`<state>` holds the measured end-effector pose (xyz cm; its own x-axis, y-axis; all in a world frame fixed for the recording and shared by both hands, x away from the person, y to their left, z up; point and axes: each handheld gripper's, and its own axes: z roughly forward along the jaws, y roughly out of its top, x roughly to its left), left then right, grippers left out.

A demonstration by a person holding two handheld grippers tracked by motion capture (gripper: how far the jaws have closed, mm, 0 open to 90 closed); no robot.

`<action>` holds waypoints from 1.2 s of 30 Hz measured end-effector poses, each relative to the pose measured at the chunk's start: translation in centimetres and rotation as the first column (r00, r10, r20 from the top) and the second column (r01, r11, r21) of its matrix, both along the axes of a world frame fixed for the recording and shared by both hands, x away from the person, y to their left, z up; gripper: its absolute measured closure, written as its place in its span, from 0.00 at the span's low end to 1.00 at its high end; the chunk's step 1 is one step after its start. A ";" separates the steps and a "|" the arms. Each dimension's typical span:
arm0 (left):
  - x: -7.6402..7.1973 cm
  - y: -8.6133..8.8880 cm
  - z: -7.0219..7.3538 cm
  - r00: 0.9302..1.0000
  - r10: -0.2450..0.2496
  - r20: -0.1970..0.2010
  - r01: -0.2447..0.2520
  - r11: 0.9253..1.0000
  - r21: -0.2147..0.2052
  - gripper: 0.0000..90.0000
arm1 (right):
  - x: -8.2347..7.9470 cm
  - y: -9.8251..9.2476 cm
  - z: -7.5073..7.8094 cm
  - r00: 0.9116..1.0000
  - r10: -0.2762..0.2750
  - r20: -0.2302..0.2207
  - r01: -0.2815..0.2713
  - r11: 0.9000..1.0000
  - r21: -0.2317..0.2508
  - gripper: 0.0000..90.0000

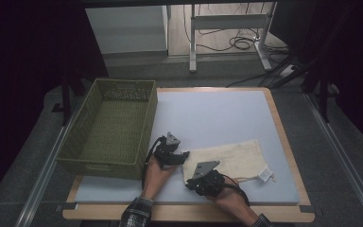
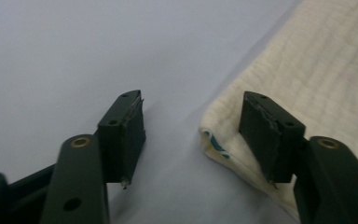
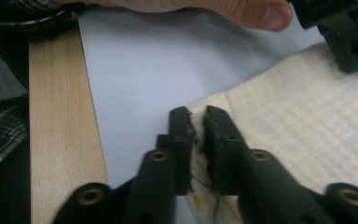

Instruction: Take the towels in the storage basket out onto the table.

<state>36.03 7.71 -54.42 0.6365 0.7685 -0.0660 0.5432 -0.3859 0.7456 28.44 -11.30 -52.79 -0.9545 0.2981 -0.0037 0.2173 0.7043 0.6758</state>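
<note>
High view: cream cloth [image 1: 229, 161] lies flat on the surface [image 1: 217, 113], right of the green basket [image 1: 111, 127]. Left gripper view: left gripper [image 2: 191, 135], fingers spread astride the cloth's corner. Right gripper view: right gripper [image 3: 196, 128], fingers pinching the cloth's edge.

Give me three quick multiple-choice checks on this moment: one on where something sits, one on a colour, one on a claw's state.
1. Where does the basket sit on the table?
A. left side
B. right side
C. on the cloth

2. What colour is the cloth?
A. red
B. cream
C. black

3. How does the right claw stand?
A. wide open above the basket
B. nearly shut, pinching the cloth's edge
C. shut on a cup

Answers: 1 A, the high view shows it along the left edge. 2 B, pale cream in every view. 3 B, in the right gripper view the cloth's edge runs between its close-set jaws.

The left claw is open at another cloth corner.
</note>
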 end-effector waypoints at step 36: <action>1.1 -4.8 3.9 0.984 -0.124 0.132 0.134 0.988 -0.071 0.96 | 0.4 -6.7 3.6 0.987 -0.158 -0.001 0.156 0.975 0.157 0.96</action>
<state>37.17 2.94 -50.55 0.7370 0.6749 -0.0361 0.3921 -0.3835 0.8362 28.89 -17.96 -49.15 -0.8958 0.4422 0.0443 0.3086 0.5473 0.7780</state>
